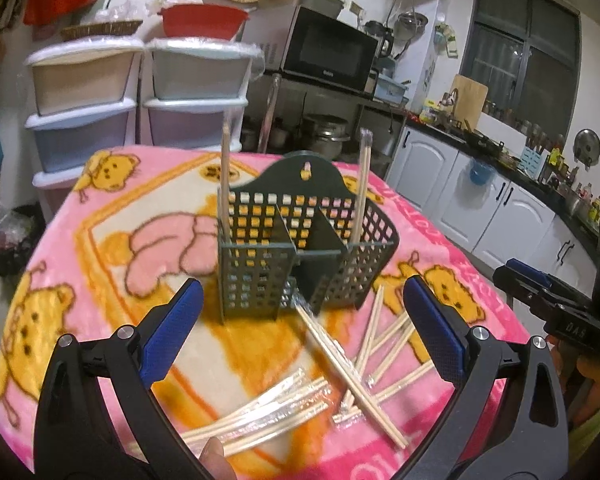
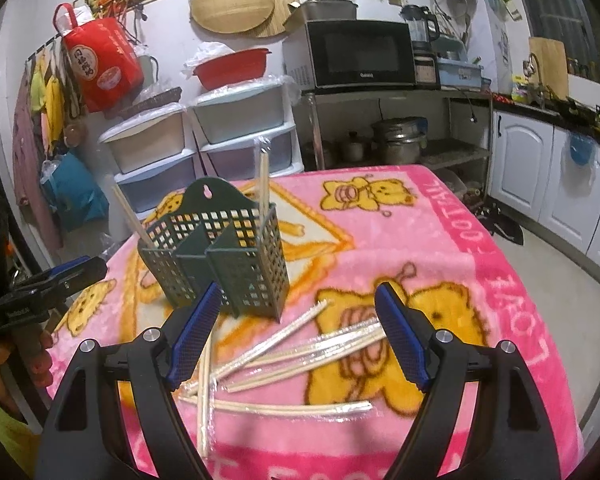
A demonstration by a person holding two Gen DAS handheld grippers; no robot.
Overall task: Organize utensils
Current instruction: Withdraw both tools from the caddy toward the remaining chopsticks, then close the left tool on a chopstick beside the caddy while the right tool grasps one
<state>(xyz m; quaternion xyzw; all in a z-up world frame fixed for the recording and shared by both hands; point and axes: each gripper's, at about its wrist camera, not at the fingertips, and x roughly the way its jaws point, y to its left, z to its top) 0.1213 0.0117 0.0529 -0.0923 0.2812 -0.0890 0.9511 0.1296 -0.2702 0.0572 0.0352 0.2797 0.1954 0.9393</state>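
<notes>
Above the bench, left hand-held gripper [image 1: 300,328] and right hand-held gripper [image 2: 298,338] both gape, empty. Wrapped chopsticks [image 2: 300,350] lie loose beside the green holder [image 1: 296,240]; two stand inside. Next: grasp one pair.

Wrapped chopsticks [image 2: 204,412] run partly hidden behind the right gripper's [image 2: 298,344] near finger; holder [image 1: 296,248] blurred.

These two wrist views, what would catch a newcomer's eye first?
The bright pink teddy-bear blanket over the table stands out first. On it stands a dark green slotted holder with a pair of wrapped chopsticks upright in each outer compartment. More wrapped chopsticks lie scattered in front of it.
</notes>
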